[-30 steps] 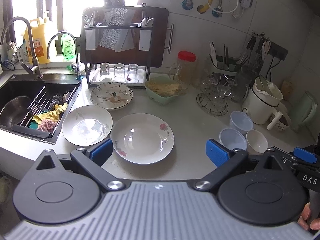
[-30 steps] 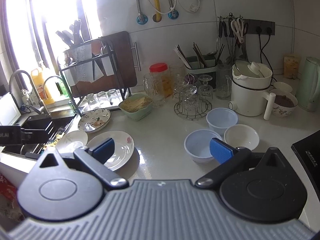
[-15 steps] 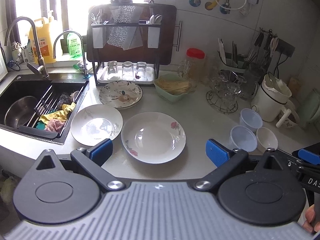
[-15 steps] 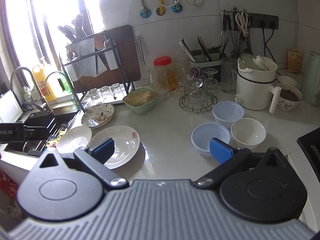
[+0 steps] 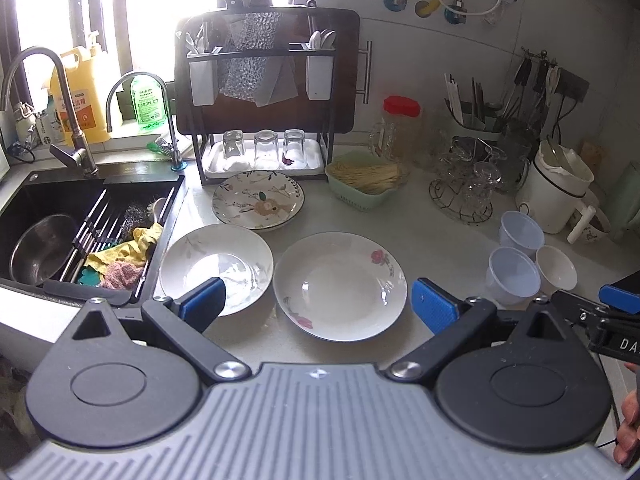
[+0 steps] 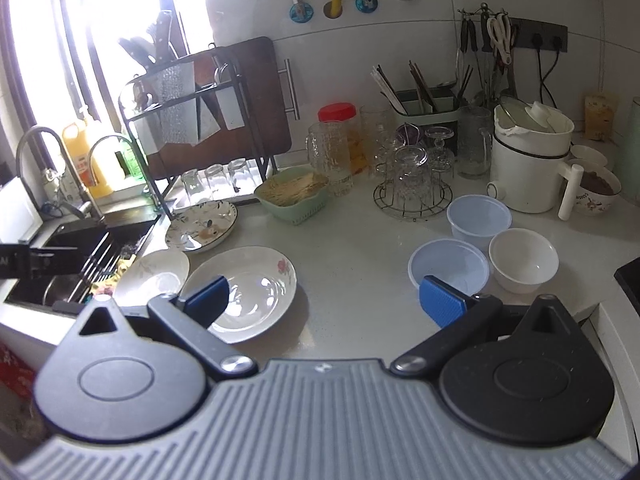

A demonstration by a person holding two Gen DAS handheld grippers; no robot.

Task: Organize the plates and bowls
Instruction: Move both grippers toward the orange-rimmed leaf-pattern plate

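Note:
Three plates lie on the white counter: a rose-print plate (image 5: 340,284) (image 6: 248,288) in front, a white leaf-print plate (image 5: 218,266) (image 6: 154,274) left of it by the sink, and a floral plate (image 5: 258,200) (image 6: 202,220) behind. Two pale blue plastic bowls (image 6: 448,266) (image 6: 478,216) and a white bowl (image 6: 522,260) stand together at the right; they also show in the left wrist view (image 5: 514,276). My left gripper (image 5: 316,306) is open and empty, above the counter's front edge before the rose plate. My right gripper (image 6: 324,300) is open and empty, between plates and bowls.
A black sink (image 5: 48,216) with a steel pot and cloths is at left. A dish rack (image 5: 260,120) with upturned glasses stands behind the plates. A green basket (image 5: 362,184), a glass rack (image 6: 412,188), a white kettle (image 6: 528,160) and a filled bowl (image 6: 598,192) line the back.
Both grippers have moved forward and slightly left toward the counter, so the plates and bowls look nearer. Both stay open. No dish has moved.

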